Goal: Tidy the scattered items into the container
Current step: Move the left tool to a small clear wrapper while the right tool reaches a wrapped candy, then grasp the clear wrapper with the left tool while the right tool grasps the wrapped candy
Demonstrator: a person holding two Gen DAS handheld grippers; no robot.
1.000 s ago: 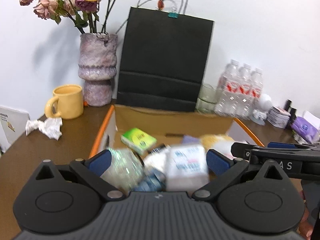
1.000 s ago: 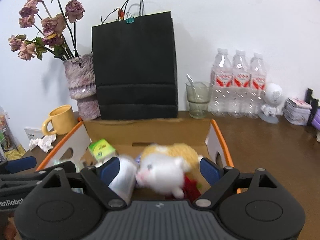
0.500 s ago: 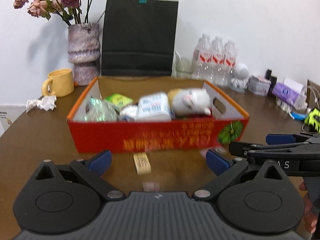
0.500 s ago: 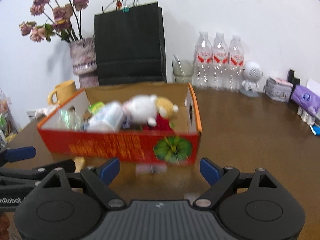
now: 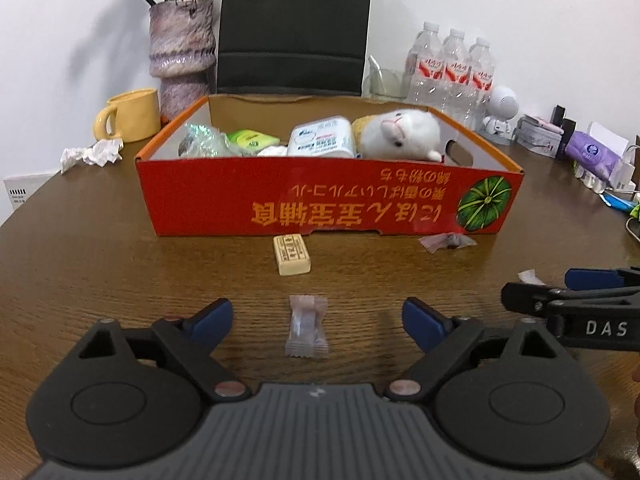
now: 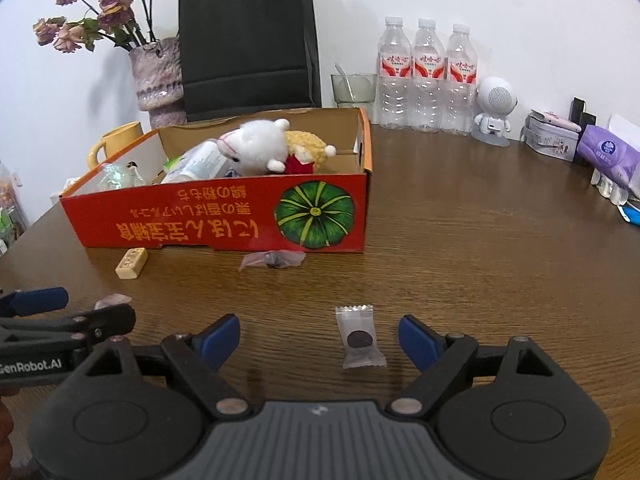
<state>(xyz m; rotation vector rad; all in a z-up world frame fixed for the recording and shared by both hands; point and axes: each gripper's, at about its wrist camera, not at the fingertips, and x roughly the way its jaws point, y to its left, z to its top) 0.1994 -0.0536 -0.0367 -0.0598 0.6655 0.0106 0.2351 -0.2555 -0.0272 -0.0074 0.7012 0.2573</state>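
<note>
The red cardboard box (image 5: 328,200) holds a white plush toy (image 5: 404,136), a wipes pack and packets. My left gripper (image 5: 316,316) hovers low over the table, its jaws closing around a clear-wrapped pink candy (image 5: 307,332), and the pads stand apart from it. My right gripper (image 6: 320,338) is likewise closing around a clear-wrapped dark candy (image 6: 360,340) without touching it. A cream block (image 5: 291,255) and a twisted-wrapper candy (image 5: 448,240) lie on the table just in front of the box. Each gripper shows at the edge of the other's view.
Behind the box stand a black paper bag (image 6: 248,40), a vase of dried roses (image 6: 158,80), a yellow mug (image 5: 130,116), a glass, three water bottles (image 6: 428,76) and a small white robot figure (image 6: 494,110). Crumpled paper (image 5: 92,154) lies left; packs and tins sit far right.
Both grippers have pulled back from above the box and come down to the table in front of it. Each now has a wrapped candy between its fingers, and the left jaws have narrowed.
</note>
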